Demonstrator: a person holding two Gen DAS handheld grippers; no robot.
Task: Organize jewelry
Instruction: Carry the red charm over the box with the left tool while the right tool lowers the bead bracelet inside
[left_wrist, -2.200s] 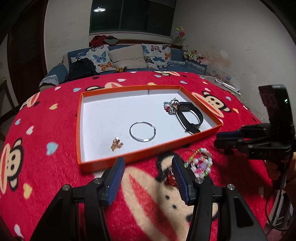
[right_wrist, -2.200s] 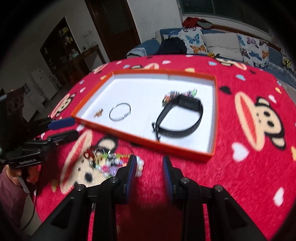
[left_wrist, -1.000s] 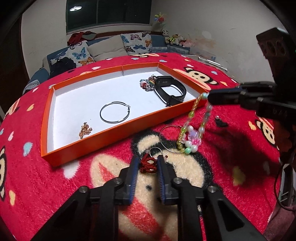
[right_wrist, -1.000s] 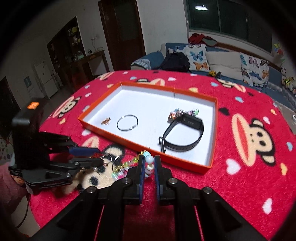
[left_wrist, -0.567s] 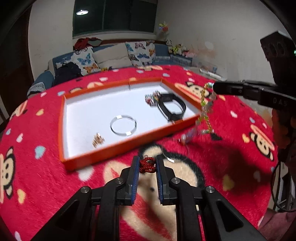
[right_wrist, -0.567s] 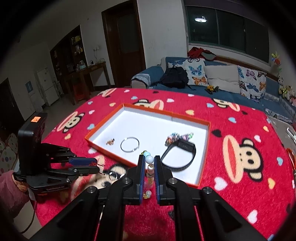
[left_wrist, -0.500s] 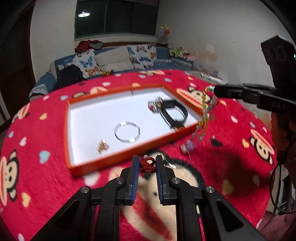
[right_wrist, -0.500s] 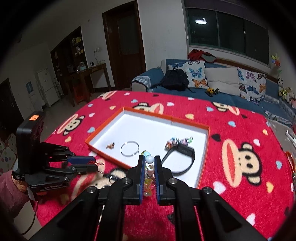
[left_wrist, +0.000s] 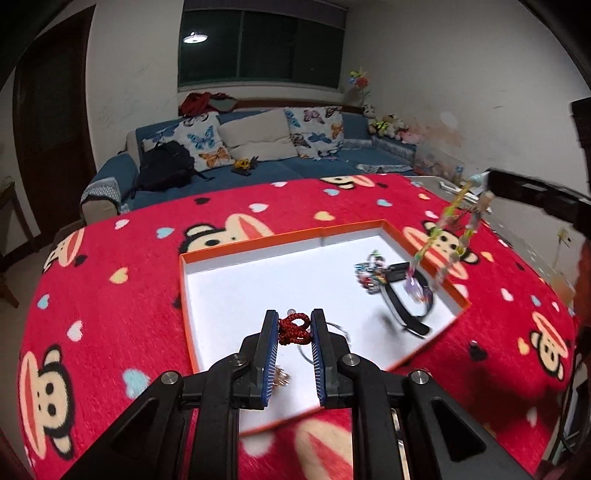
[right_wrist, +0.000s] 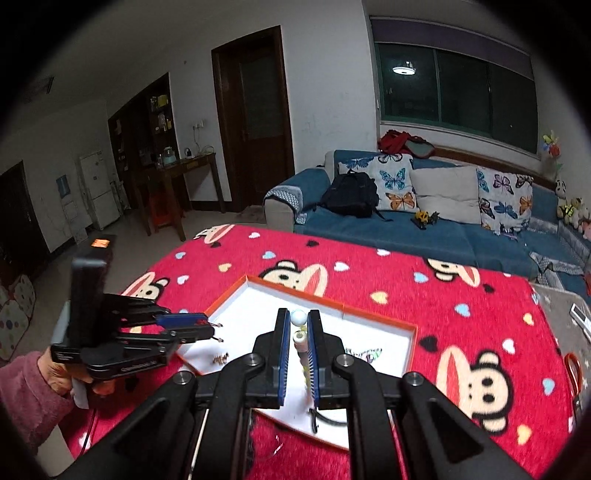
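The left gripper (left_wrist: 294, 328) is pinching a soft red knotted cord ornament (left_wrist: 293, 328) above the tray's (left_wrist: 255, 242) near edge. The right gripper (right_wrist: 297, 334) is clamping a limp, light beaded bracelet (left_wrist: 443, 236) by its top beads, dangling over the tray's right corner.

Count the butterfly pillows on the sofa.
3: two flank the plain cushion, one on its left and one on its right; a third lies behind the backpack.
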